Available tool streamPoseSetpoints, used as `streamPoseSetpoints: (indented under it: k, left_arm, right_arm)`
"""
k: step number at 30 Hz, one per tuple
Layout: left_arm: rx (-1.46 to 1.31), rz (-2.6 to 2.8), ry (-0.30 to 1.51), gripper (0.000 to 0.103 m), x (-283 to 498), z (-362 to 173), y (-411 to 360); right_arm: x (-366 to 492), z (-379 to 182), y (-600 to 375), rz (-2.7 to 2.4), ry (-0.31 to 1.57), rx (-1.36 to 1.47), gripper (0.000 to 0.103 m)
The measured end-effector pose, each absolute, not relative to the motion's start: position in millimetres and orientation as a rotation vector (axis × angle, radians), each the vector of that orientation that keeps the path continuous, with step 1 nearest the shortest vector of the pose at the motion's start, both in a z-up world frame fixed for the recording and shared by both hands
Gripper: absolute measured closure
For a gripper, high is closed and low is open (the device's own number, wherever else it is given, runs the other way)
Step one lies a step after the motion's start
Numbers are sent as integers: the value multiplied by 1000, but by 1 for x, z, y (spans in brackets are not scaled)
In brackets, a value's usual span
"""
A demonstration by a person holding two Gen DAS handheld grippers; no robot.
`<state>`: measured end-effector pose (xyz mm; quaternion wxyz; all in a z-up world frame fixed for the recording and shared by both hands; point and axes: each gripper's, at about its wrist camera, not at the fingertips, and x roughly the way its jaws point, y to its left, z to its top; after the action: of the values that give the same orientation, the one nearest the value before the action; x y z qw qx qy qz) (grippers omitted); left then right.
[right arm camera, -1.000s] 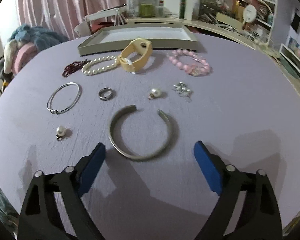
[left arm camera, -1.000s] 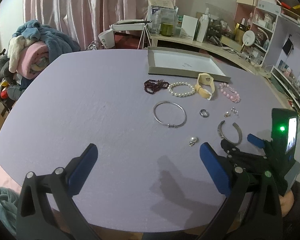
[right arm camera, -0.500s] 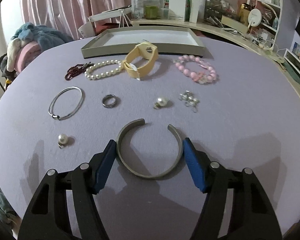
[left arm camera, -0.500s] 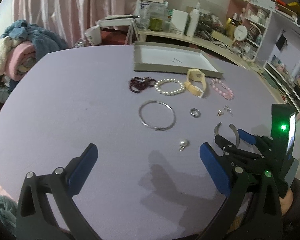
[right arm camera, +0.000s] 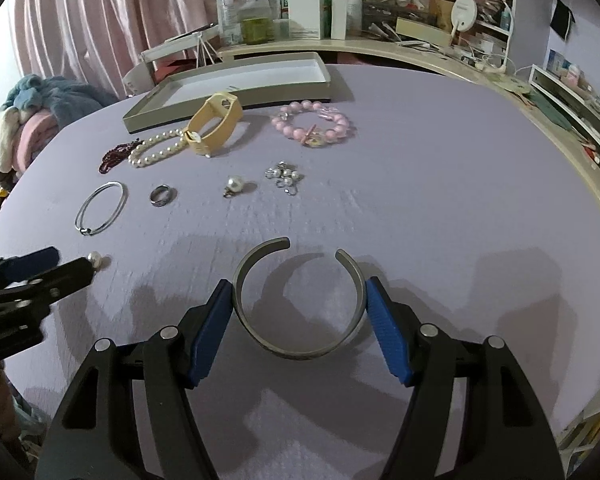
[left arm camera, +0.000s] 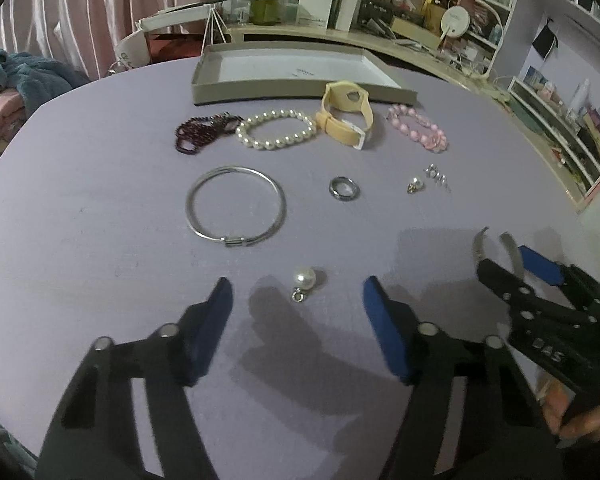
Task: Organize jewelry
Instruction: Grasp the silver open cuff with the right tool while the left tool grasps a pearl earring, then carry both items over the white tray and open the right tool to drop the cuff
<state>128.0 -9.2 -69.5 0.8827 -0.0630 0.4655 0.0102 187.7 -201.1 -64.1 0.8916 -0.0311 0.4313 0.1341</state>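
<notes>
On the round lavender worktop (left arm camera: 80, 184), covered in a matte cloth-like surface, ten pieces of jewelry lay before one shallow grey cardboard tray (left arm camera: 300, 90) with a white floor. From the left, the far row held one dark garnet-coloured beaded strand (left arm camera: 204, 132) bunched in a heap, one white pearl bracelet (left arm camera: 276, 130) of round glossy beads, one cream watch (left arm camera: 346, 116) with a smooth strap standing on edge, and one pink beaded bracelet (left arm camera: 418, 132). Nearer lay one thin silver wire bangle (left arm camera: 236, 208), a full circle with a small clasp, then one broad metal ring (left arm camera: 344, 189), one pearl drop (left arm camera: 415, 185) and one small cluster of silver and pearl earrings (left arm camera: 438, 176).

The left tool (left arm camera: 298, 312) had just been closing its blue pads; they stood spread on either side of a second pearl drop (left arm camera: 303, 277) with a metal loop, not touching it, the pearl resting on the worktop.

At the right, the right tool (right arm camera: 300, 312) had its two blue pads pressed against the outer sides of one flat, brushed-metal open cuff (right arm camera: 298, 312), a C shape whose gap faced away from the tool. The cuff lay between the pads, its shadow on the cloth beneath.
</notes>
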Motion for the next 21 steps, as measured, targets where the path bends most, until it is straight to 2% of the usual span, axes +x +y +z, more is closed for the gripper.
streamPoseSetpoints:
  k: [9,16,21]
  left_arm:
    - [-62,43,965,64,137,-77,-21]
    - [-40,35,954,89,138,-77,-26]
    - [-46,23,947,90,140,-77,-25]
  right_arm:
    - [186,-60,-201,285,880,-60,34]
    - [185,-60,-200,285,882,-57,34]
    - [185,-60,-200,285,881,-57,34]
